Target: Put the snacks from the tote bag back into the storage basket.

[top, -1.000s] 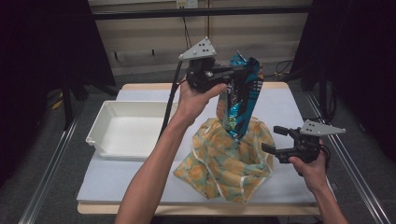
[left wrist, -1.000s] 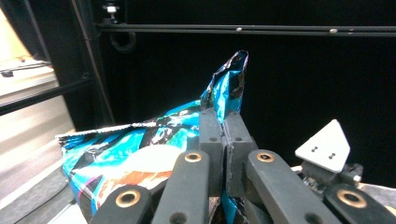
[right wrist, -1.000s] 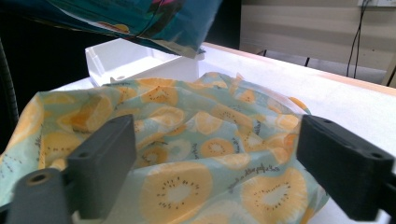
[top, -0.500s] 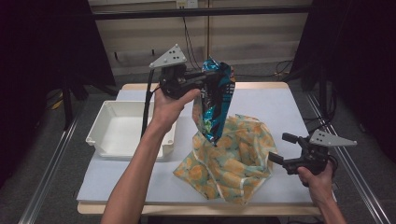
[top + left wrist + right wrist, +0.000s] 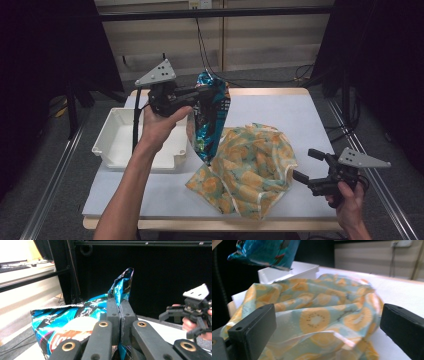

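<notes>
Plainly the chip bag [image 5: 210, 120], light, crinkly and crushable, is best pinched at its top seam, where the left gripper [image 5: 202, 93] clamps it above the cloth bag [image 5: 250, 170]; since earlier it has swung toward the tray [image 5: 120, 145]; the right gripper [image 5: 307, 167], beside the cloth bag, has just spread empty.

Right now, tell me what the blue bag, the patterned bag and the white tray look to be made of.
Blue snack bag: thin plastic foil film, glossy; it crinkles sharply and catches light where the left tool pinches it.
Fruit-print bag: soft matte cloth, apparently; it slumps in loose folds and has a sewn-looking edge.
White tray: probably moulded plastic, smooth, with rigid thin walls and rounded corners.
</notes>
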Available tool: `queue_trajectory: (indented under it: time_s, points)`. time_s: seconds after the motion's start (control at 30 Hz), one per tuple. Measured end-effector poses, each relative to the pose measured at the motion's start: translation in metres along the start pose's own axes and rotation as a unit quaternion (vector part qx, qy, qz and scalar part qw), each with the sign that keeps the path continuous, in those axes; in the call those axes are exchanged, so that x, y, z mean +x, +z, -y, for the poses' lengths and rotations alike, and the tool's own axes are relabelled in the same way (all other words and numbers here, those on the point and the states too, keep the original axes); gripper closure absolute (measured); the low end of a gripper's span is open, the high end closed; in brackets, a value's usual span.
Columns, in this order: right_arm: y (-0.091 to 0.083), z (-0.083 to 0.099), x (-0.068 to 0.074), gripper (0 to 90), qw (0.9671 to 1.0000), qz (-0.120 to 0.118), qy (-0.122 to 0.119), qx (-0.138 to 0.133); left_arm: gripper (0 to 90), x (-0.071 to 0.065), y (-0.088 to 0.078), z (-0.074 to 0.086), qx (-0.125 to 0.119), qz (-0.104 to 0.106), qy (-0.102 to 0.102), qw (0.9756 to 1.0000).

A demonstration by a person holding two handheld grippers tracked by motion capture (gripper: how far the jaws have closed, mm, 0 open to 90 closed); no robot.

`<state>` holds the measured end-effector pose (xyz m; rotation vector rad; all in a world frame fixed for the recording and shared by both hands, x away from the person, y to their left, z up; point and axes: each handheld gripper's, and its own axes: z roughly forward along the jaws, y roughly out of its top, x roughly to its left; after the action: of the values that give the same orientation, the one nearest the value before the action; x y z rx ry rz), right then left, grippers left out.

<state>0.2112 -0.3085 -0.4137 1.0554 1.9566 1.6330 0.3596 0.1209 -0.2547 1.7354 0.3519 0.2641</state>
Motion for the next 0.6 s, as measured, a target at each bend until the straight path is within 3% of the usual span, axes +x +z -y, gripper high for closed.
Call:
queue_trajectory:
  time_s: [0.07, 0.43, 0.6]
  points:
    - [-0.004, 0.002, 0.0, 0.0, 0.9999, 0.014, -0.007, 0.005, 89.1, 0.003, -0.006, 0.005, -0.001, -0.001, -0.006, 1.0]
    - [-0.009, 0.011, 0.0, 0.0, 0.9997, 0.023, -0.006, -0.003, 89.1, 0.015, -0.031, 0.025, 0.004, -0.03, -0.025, 0.9992]
    - [-0.008, 0.013, -0.004, 0.0, 0.9996, 0.026, -0.012, 0.008, 89.1, 0.029, -0.046, 0.033, 0.01, -0.066, -0.037, 0.9971]
